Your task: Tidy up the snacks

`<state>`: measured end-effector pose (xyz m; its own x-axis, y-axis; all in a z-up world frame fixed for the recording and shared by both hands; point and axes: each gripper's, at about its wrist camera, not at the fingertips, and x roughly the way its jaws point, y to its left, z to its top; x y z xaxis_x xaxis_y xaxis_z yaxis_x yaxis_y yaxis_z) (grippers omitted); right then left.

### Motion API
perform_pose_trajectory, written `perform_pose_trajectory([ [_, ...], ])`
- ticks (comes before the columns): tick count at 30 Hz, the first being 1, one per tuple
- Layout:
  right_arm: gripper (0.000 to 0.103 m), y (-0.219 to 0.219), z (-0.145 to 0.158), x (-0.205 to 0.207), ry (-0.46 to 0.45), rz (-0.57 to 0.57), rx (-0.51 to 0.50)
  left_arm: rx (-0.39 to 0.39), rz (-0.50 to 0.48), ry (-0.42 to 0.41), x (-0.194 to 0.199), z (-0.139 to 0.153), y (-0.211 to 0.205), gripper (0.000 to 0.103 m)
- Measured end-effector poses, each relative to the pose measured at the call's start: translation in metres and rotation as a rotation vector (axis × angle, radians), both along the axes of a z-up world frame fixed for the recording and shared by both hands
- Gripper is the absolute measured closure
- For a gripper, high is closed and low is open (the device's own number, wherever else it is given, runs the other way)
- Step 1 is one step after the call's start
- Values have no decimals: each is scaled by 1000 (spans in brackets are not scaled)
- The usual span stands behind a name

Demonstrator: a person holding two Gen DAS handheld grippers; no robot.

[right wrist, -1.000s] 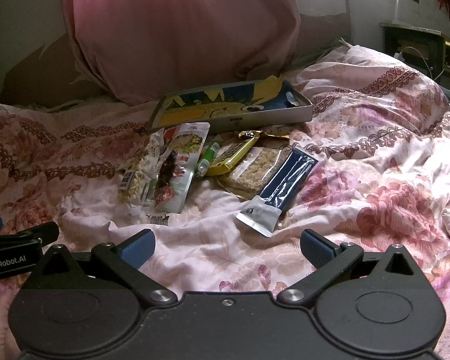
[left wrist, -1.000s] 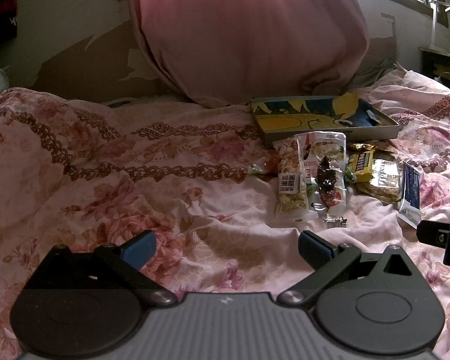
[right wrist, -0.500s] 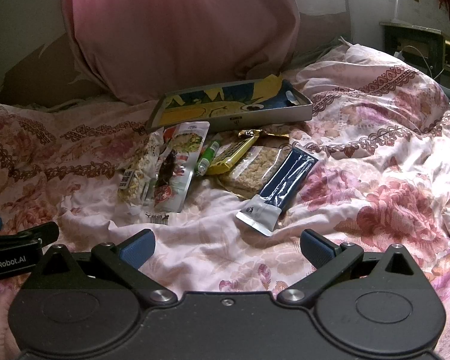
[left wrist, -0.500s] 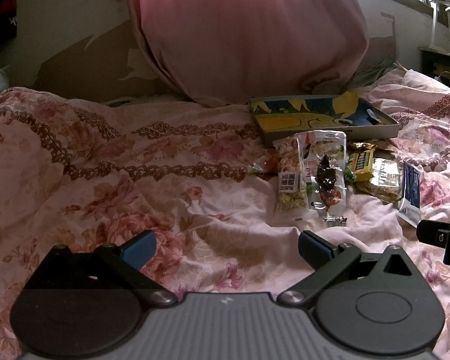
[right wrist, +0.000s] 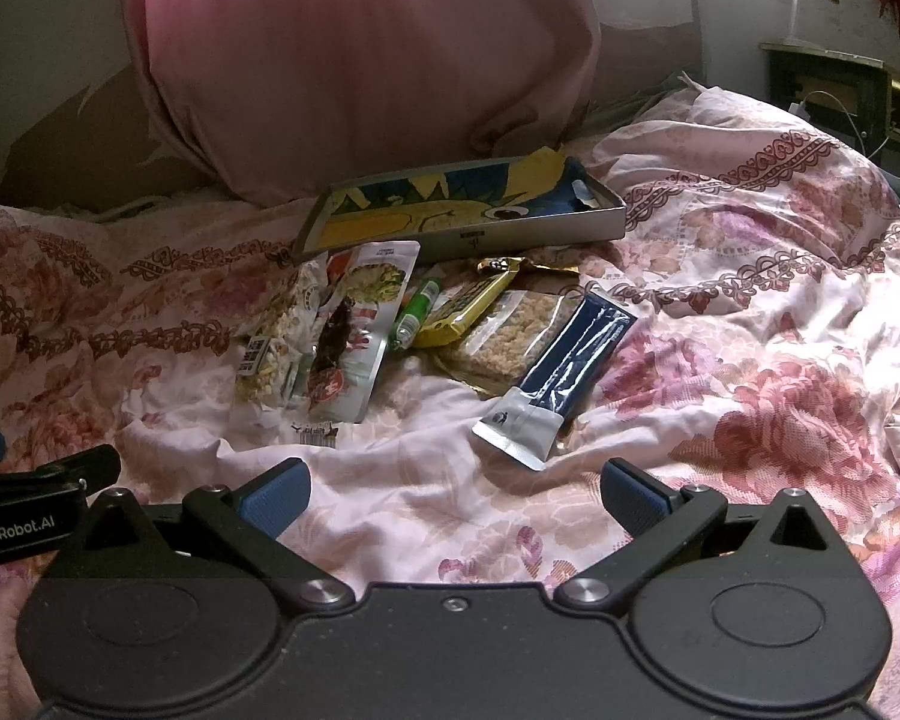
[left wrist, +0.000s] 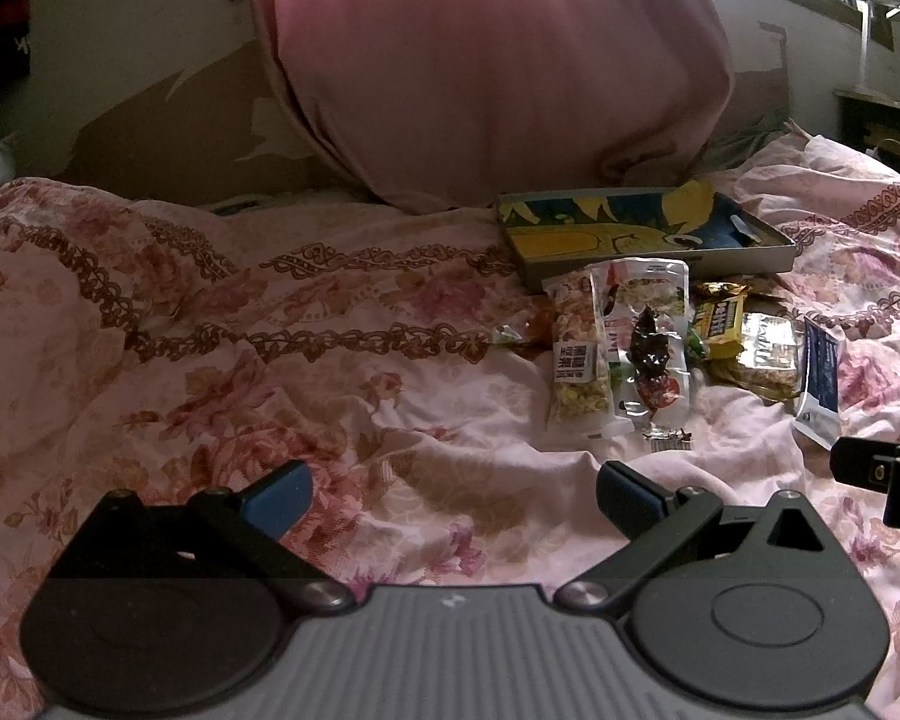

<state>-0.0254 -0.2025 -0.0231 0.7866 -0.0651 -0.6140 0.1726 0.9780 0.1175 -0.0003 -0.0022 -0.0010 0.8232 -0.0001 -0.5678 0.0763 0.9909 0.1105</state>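
Snack packets heaped on floral bedspread just near of a shallow yellow-blue tray [right wrist: 462, 234], which looks empty. Left: popcorn-like pack [right wrist: 267, 354] under white pouch [right wrist: 360, 324]. Middle: green tube [right wrist: 417, 312], yellow bar [right wrist: 468, 309], clear rice-crisp pack [right wrist: 510, 336]. Right: navy sachet [right wrist: 564, 372], lying diagonal.

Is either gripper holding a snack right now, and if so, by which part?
Nothing is held. The left gripper and right gripper are both open over the bedspread, short of the snack pile.
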Motion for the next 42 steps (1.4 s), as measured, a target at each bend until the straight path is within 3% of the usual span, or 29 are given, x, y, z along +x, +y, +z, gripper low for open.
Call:
perform_pose_trajectory([
  [6, 0, -4, 0, 7, 25, -23, 17, -18, -15, 7, 1, -1, -7, 0],
  [15, 0, -28, -2, 26, 104, -24, 148, -65, 9, -14, 15, -1, -13, 0],
  [20, 0, -43, -2, 47, 113, 14, 151, -55, -41, -1, 38, -3, -26, 0],
  [26, 1, -53, -9, 76, 109, 94, 191, -40, -98, 34, 78, -10, -38, 0],
  [33, 1, -33, -20, 104, 102, 229, 178, -64, -131, 86, 124, -20, -38, 0],
  [42, 10, -3, -36, 137, 69, 437, 162, -200, -207, 225, 174, -39, -28, 0],
])
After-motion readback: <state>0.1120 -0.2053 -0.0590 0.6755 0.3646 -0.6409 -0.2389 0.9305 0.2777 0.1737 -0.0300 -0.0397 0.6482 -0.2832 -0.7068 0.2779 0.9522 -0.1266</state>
